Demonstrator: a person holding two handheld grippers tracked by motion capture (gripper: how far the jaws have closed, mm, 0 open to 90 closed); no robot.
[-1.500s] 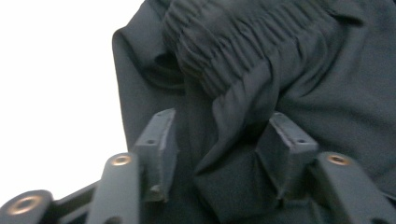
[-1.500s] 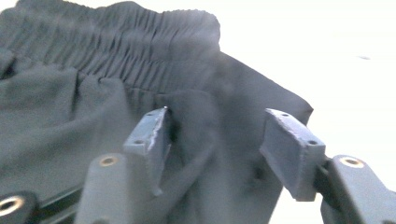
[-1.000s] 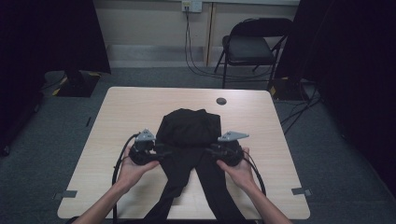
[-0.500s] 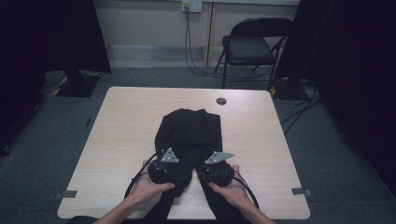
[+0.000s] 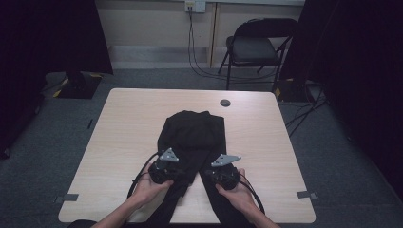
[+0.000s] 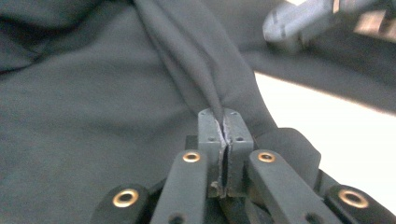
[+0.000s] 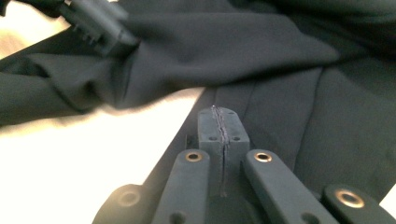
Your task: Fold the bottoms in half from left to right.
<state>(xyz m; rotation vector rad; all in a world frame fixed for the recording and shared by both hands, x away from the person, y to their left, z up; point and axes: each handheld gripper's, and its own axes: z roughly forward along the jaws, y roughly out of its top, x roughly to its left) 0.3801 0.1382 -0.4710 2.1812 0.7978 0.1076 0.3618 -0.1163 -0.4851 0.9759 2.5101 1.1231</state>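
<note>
We have both the left gripper (image 6: 225,122) and the right gripper (image 7: 219,122) pinched tight on thin folds of the black pants (image 5: 192,133), so if we pull too hard the cloth could slip out and flop back on the bench (image 5: 123,123).

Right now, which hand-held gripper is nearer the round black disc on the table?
Right. The right hand-held gripper sits below the black disc, almost in line; the left hand-held gripper is farther off to the side.

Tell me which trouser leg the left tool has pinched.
The left tool pinches a raised fold of the trouser leg on the person's left; the other leg lies at the right tool.
</note>
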